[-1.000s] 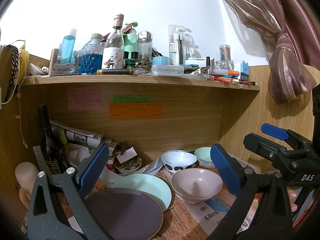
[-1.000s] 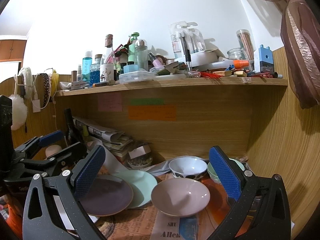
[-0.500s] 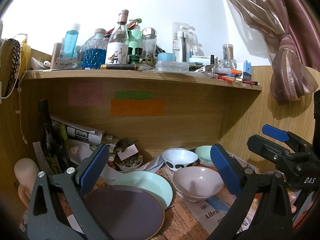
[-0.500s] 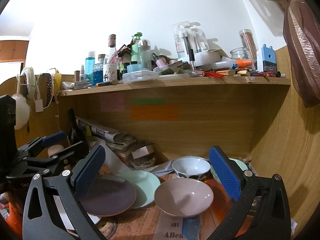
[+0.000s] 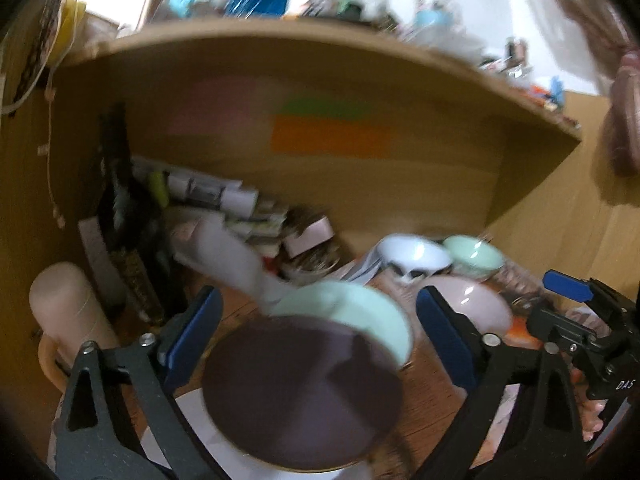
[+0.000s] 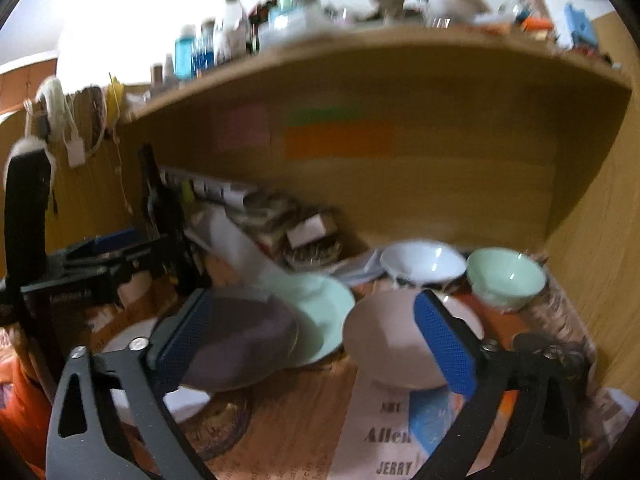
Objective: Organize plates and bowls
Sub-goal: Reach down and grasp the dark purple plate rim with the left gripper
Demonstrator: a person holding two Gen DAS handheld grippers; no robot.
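1. The left gripper is sitting low in the left view with its jaws spread wide and nothing between them; the purple plate is filling the lower centre of that frame, framed by the two blue pads.
2. The mint plate is lying just behind the purple plate, which is overlapping its near edge (so the purple one is the top of that pair and the sensible first pick).
3. The right gripper is also holding nothing, jaws spread; in the right view the pink bowl is sitting at lower centre, partly behind the right pad.
4. The white bowl and the mint bowl are standing side by side at centre right, at the back of the bench under the shelf.
5. Judging from this, the step in hand is lining up a grasp, left on the purple plate, right likely on the pink bowl.
6. To do it well, each gripper should be coming in low so one pad slides under the rim and the other over it (a flat plate offers nothing else to pinch).
7. Both views are smeared with motion, so slowing before closing is looking wise.
8. The newspaper under the dishes could be dragging along with a pad, so a slight lift of the rim first would help.
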